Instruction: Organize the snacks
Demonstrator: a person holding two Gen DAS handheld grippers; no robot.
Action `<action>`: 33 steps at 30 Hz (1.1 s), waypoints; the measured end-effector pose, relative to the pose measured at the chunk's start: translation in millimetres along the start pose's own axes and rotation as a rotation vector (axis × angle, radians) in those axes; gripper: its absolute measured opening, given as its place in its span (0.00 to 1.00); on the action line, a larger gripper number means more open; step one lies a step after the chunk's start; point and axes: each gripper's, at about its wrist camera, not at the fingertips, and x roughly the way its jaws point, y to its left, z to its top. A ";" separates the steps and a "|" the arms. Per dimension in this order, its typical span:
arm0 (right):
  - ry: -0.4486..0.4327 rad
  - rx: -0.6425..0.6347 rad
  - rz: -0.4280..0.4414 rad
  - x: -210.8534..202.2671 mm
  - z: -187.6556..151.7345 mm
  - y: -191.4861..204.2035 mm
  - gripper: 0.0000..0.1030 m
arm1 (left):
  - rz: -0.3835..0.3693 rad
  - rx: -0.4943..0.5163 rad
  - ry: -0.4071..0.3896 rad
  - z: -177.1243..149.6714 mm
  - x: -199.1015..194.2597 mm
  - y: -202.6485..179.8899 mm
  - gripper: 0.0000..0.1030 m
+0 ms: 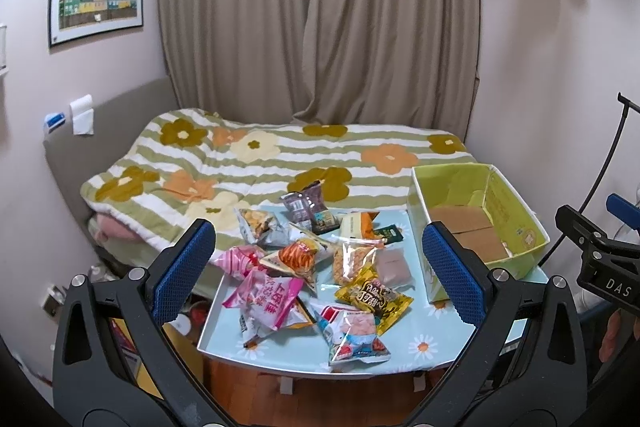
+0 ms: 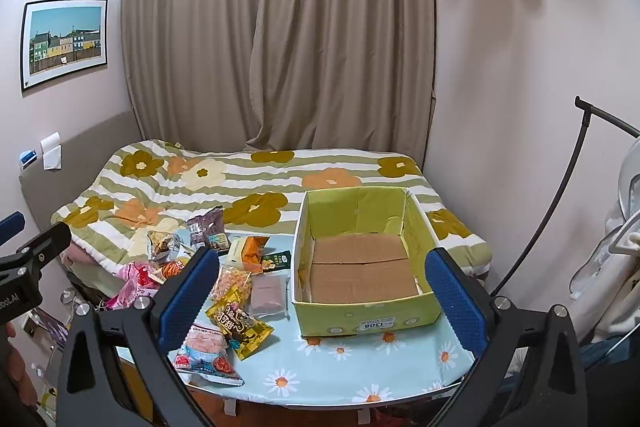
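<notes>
You have about a dozen snack packets (image 1: 312,267) heaped on the table (image 1: 424,343), filling the lower middle of the left wrist view and the lower left of the right wrist view; overlaps keep you from an exact count. Among them you can pick out one pink packet (image 1: 266,297), one yellow packet with dark lettering (image 1: 374,297), one shrimp-picture packet (image 1: 354,337) nearest the table's front edge, one purple bag (image 1: 304,205) standing at the far side, one clear bag of golden puffs (image 1: 354,261), and one brownish flat packet (image 1: 394,265).

There is one box (image 2: 362,319), green cardboard with its top open, sitting on the table just right of the heap. Only its bare brown bottom flaps show inside; no packet lies in it.

The table wears a pale blue cloth printed with daisies. Behind it, across the middle of both frames, lies a bed (image 1: 260,155) under a green-striped flowered cover.

Your left gripper (image 1: 316,267) hangs above the heap, jaws spread wide, holding nothing. Your right gripper (image 2: 324,303) hangs before the box, jaws likewise spread wide and empty.
</notes>
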 end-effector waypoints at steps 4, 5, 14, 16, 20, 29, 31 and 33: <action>0.009 0.005 0.002 0.4 -1.2 1.2 0.99 | 0.000 -0.005 0.001 0.5 1.0 1.2 0.99; 0.012 0.004 0.001 0.2 -1.8 2.1 0.99 | 0.002 -0.004 0.001 0.1 1.1 0.9 0.99; 0.014 0.005 -0.002 1.7 -2.5 3.0 0.99 | 0.002 -0.002 0.001 0.1 0.7 4.4 0.99; 0.015 0.005 -0.001 1.8 -2.2 2.6 0.99 | 0.000 -0.004 -0.003 0.1 0.2 5.4 0.99; 0.018 0.005 -0.004 2.0 -2.7 3.0 0.99 | -0.001 0.000 -0.009 1.2 1.4 6.2 0.99; 0.018 0.011 -0.006 2.2 -4.0 3.0 0.99 | -0.003 0.005 -0.001 -1.4 3.0 6.8 0.99; 0.019 0.009 -0.008 3.0 -2.9 2.0 0.99 | -0.004 0.005 -0.001 -1.1 3.6 7.9 0.99; 0.019 0.010 -0.006 3.1 -3.1 1.4 0.99 | -0.006 0.003 0.001 -1.3 3.7 7.1 0.99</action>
